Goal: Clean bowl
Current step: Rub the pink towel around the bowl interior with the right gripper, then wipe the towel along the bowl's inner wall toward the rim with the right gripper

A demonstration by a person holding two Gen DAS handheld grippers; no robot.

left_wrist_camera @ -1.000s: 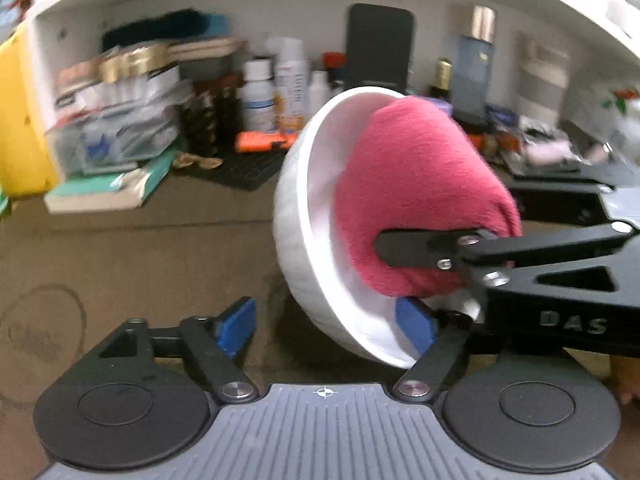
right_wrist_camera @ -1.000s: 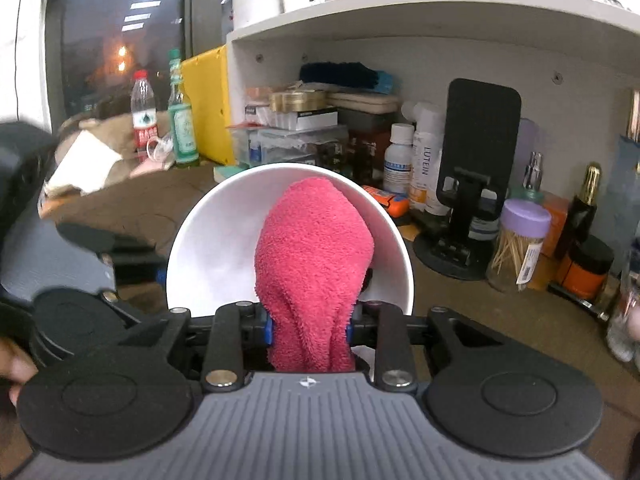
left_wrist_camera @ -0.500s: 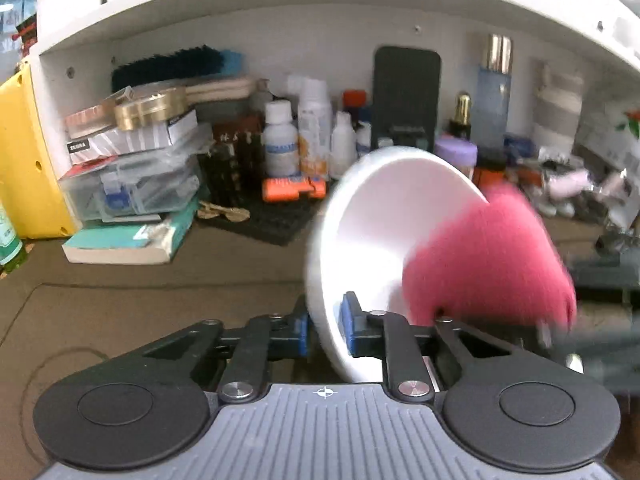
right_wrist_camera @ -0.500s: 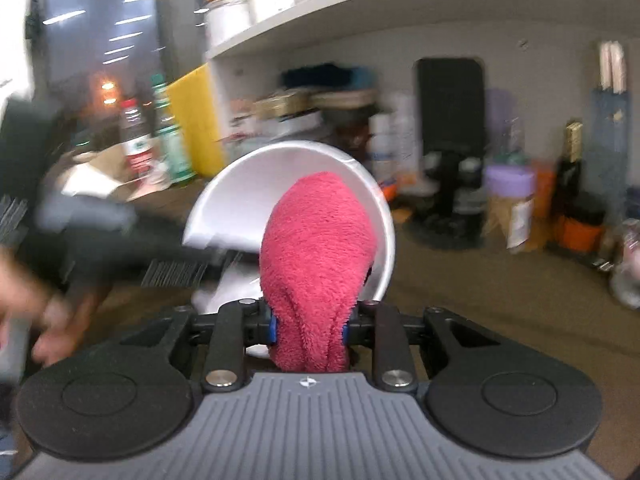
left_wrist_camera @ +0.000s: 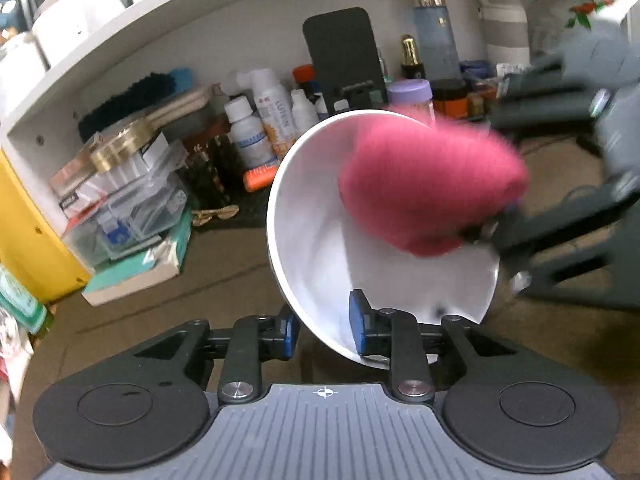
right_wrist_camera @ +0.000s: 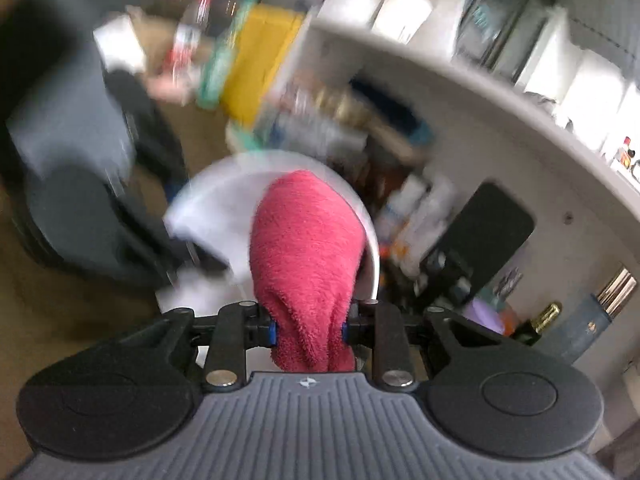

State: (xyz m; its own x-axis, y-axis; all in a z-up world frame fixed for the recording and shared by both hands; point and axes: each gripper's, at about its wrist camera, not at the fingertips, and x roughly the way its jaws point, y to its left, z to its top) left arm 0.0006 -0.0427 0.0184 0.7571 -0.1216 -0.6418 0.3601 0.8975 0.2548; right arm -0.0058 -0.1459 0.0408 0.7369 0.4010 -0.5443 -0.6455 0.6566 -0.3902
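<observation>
A white bowl [left_wrist_camera: 320, 240] hangs tilted above the table, its opening turned to the right. My left gripper [left_wrist_camera: 324, 326] grips its lower rim, one blue pad outside the wall and one inside; the jaws are opening slightly with the rim still between them. A pink terry cloth [left_wrist_camera: 428, 184] presses into the bowl's upper right. My right gripper [right_wrist_camera: 308, 328] is shut on that cloth [right_wrist_camera: 308, 256], and the bowl [right_wrist_camera: 224, 216] shows blurred behind it. In the left wrist view the right gripper [left_wrist_camera: 496, 236] comes in from the right, smeared by motion.
A white shelf [left_wrist_camera: 240, 24] at the back holds bottles [left_wrist_camera: 248, 136], a black phone stand [left_wrist_camera: 344, 56], stacked boxes [left_wrist_camera: 124, 184] and a yellow bin [left_wrist_camera: 24, 232]. The brown tabletop [left_wrist_camera: 180, 300] lies below the bowl.
The left jaws, wide open beside the bowl a second ago, have closed on its rim. The bowl has rolled. The right gripper has rolled and swept the cloth across the inside.
</observation>
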